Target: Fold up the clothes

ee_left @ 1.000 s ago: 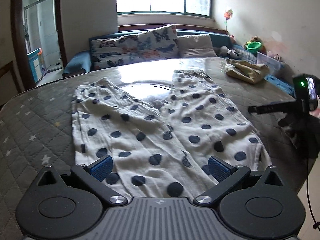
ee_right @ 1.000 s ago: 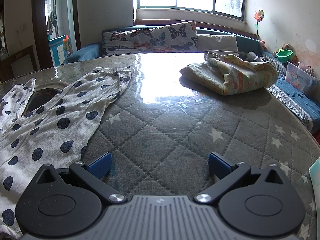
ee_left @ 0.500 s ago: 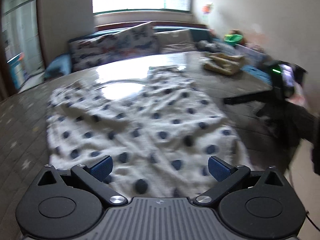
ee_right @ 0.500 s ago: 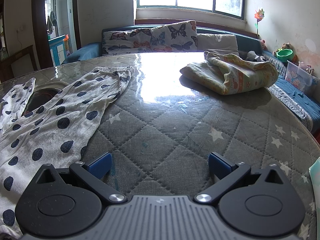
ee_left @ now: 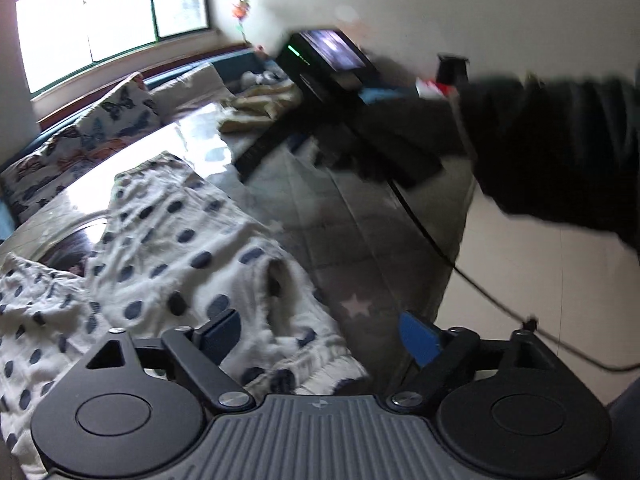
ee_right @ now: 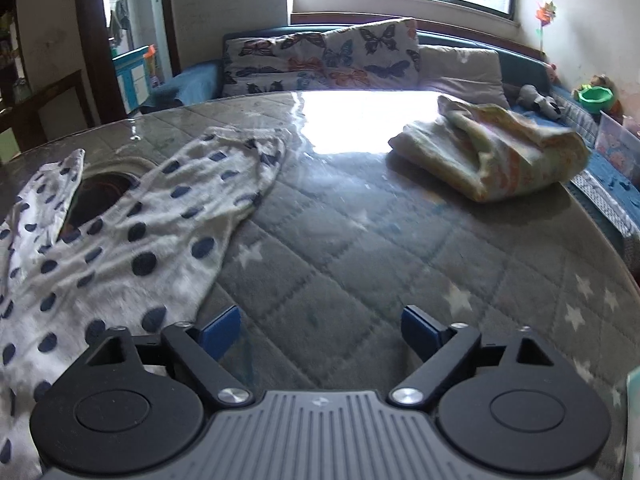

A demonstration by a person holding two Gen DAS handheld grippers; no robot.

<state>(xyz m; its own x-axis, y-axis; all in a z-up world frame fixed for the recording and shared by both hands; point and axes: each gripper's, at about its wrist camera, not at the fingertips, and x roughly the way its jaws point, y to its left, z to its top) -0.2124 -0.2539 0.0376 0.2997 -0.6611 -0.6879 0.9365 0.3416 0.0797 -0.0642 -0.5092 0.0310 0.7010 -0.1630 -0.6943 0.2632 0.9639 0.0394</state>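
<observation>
Daylit room behind, window and butterfly-print sofa cushions (ee_right: 320, 60) beyond a round table under a grey quilted, star-printed cover (ee_right: 360, 264).

Left gripper (ee_left: 320, 340): blue pads closing but not yet pressing, waistband corner of the white cotton trousers with navy polka dots (ee_left: 180, 248) lying between and under them. Right gripper (ee_right: 320, 330): pads likewise narrowing, only bare quilt between them, trouser edge just beside the left pad. Nothing gripped by either.

Trousers spread flat on the left part of the table, legs running away toward the sofa, a dark gap between them. Folded, pale patterned blanket (ee_right: 492, 156) well apart at the far right.

Judged as the reach for the waistband. Best done by sliding the lower pad under the hem, pinching both fabric layers, not the quilt, and bringing the right gripper sideways onto the cloth before closing fully.
</observation>
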